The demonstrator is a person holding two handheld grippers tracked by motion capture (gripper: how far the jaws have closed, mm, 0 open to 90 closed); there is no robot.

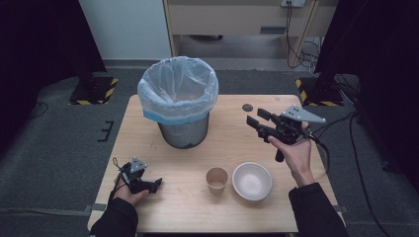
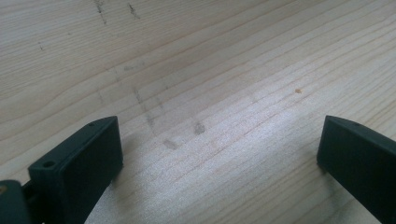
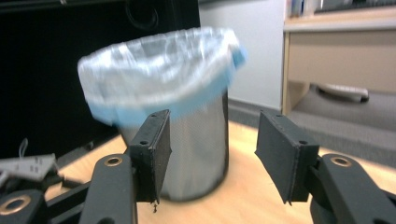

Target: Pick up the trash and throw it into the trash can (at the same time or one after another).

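Left gripper (image 1: 157, 183) rests by desk's front-left edge, jaws wide apart, empty. Right gripper (image 1: 253, 122) hangs near right edge, jaws apart w/ nothing btwn, aimed at lined bin (image 1: 179, 101). Paper cup (image 1: 217, 179) & white bowl (image 1: 252, 180) sit front-centre; a fast reach could tip cup or shove bowl off front edge

Paper cup (image 1: 217, 179) beside white bowl (image 1: 252, 180); dark disc (image 1: 247, 107) apart.

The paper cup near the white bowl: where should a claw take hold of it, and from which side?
Grip the paper cup by its rim wall from above: it stands upright, mouth open. One jaw goes inside, one outside, on the side away from the white bowl.
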